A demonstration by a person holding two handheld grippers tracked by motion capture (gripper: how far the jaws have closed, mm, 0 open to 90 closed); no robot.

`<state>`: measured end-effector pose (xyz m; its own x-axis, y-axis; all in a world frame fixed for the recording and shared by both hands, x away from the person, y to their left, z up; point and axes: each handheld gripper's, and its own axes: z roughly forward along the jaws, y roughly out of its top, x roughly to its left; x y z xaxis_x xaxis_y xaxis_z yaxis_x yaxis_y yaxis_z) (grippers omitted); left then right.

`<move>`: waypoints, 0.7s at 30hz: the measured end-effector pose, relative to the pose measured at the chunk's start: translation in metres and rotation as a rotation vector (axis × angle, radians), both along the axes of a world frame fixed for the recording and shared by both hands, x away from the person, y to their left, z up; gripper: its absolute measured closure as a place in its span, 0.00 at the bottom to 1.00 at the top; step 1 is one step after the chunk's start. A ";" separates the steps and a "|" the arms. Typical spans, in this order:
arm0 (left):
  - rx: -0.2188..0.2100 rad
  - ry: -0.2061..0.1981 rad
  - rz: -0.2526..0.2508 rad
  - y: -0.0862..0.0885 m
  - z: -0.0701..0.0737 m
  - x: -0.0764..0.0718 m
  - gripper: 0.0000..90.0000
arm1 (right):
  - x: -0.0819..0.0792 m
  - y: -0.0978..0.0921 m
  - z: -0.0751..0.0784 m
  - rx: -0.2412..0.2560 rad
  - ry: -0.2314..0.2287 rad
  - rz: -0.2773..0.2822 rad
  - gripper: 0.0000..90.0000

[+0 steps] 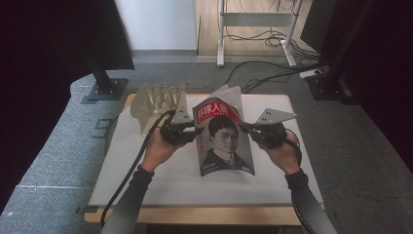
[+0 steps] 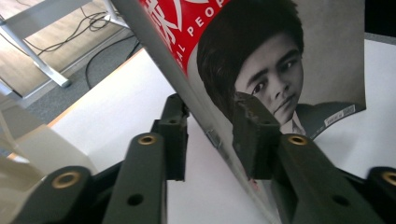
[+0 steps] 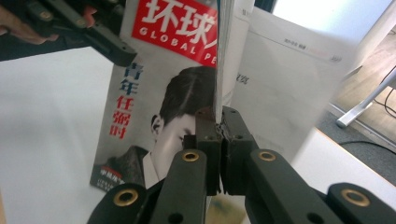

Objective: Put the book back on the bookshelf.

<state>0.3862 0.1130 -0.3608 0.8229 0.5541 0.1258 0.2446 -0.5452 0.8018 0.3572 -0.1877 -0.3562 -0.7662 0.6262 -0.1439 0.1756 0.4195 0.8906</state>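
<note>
- Two tools hold one magazine (image 1: 224, 139) upright above the white desk (image 1: 146, 180), its long axis running near to far.
- The left tool (image 1: 195, 130) straddles the spine edge, jaws apart, barely pinching.
- The right tool (image 1: 245, 127), equally close, is clamped on the open page edge.

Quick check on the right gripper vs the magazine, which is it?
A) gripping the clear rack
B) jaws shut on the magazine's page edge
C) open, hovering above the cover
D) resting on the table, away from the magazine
B: in the right gripper view, the right gripper has its jaws pressed together on the edge of the upright magazine.
</note>
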 end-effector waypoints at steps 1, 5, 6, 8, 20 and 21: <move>0.003 0.007 0.005 -0.006 0.000 0.005 0.67 | -0.003 -0.005 -0.002 0.004 -0.001 -0.001 0.96; 0.023 0.013 0.027 -0.013 -0.001 0.015 0.61 | -0.005 -0.013 -0.005 0.011 -0.005 -0.001 0.96; 0.022 0.014 0.036 -0.015 -0.002 0.019 0.59 | -0.006 -0.015 -0.006 0.013 -0.003 -0.001 0.96; 0.018 0.027 0.051 -0.016 -0.003 0.028 0.57 | -0.007 -0.019 -0.008 0.013 -0.003 0.001 0.96; 0.006 0.080 0.041 -0.019 -0.008 0.051 0.57 | -0.014 -0.029 -0.011 -0.001 -0.024 0.027 0.96; 0.010 0.071 0.043 -0.019 -0.006 0.049 0.62 | -0.014 -0.029 -0.012 -0.002 -0.026 0.025 0.96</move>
<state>0.4353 0.0942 -0.3672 0.8054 0.5881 0.0734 0.3242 -0.5408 0.7762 0.3427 -0.2168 -0.3679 -0.7778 0.6064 -0.1652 0.1416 0.4252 0.8940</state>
